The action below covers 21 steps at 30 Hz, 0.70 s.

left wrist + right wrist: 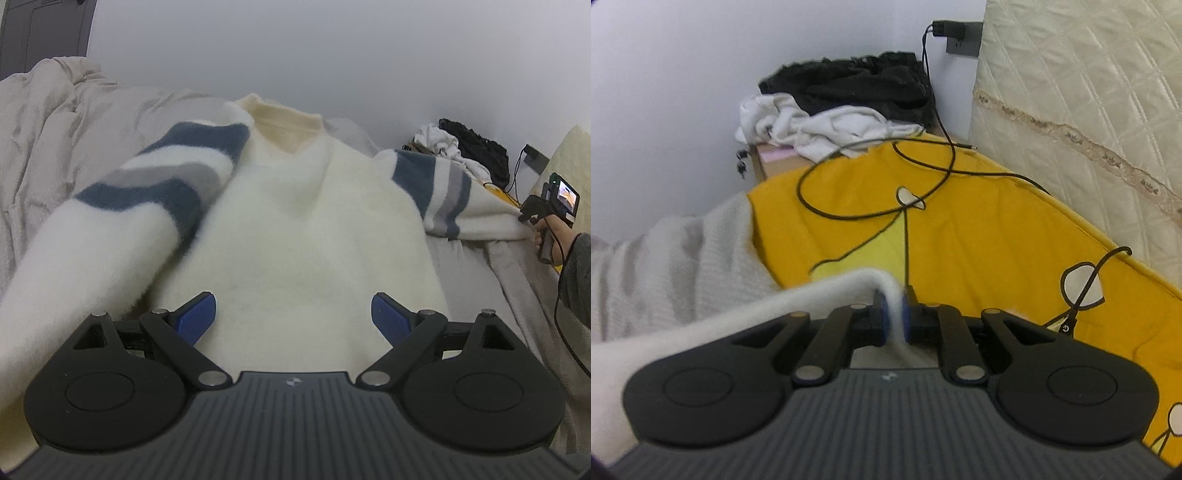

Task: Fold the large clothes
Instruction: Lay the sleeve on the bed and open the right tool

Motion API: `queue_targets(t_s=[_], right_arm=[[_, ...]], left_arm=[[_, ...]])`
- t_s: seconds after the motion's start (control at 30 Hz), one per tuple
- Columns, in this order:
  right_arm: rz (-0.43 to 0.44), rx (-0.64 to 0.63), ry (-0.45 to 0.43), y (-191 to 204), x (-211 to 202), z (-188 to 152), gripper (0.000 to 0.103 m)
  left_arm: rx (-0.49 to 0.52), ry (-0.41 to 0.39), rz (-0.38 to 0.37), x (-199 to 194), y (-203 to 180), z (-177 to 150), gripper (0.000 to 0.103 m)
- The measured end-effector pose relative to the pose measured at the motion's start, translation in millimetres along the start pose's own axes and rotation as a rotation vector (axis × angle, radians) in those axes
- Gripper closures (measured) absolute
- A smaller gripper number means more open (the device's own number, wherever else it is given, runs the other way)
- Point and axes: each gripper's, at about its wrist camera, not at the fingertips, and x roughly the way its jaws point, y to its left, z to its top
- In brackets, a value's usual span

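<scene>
Left wrist view: sweater, fluffy, limp, light; your left gripper gaped wide, empty; right gripper pinched its sleeve cuff near the bed's right edge.

No readable text, label, brand or number appears in either view.

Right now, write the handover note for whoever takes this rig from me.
Left claw: open, empty, over the lower body of the white sweater.
Right claw: shut on the sweater's right sleeve cuff, sleeve pulled out sideways over the yellow blanket.
Sweater lies flat on the beige bedding, collar far. Left striped sleeve drapes diagonally, partly over the body.
Done: spread out. Left: fold both sleeves in, then the body.
</scene>
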Motion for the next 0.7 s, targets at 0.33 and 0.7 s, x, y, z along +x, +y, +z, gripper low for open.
queue_targets(t_s=[0.33,0.7], right_arm=[[0.100,-0.027,-0.037,-4.0,-103.0,-16.7,0.049],[0.294,-0.032,-0.036,5.3,-262.3,-63.7,0.049]], left_arm=[[0.030,-0.102,-0.011,-52.3,-9.7,-7.7,0.010],[0.035,-0.147,-0.066,-98.8,-18.1,-30.9,0.010]])
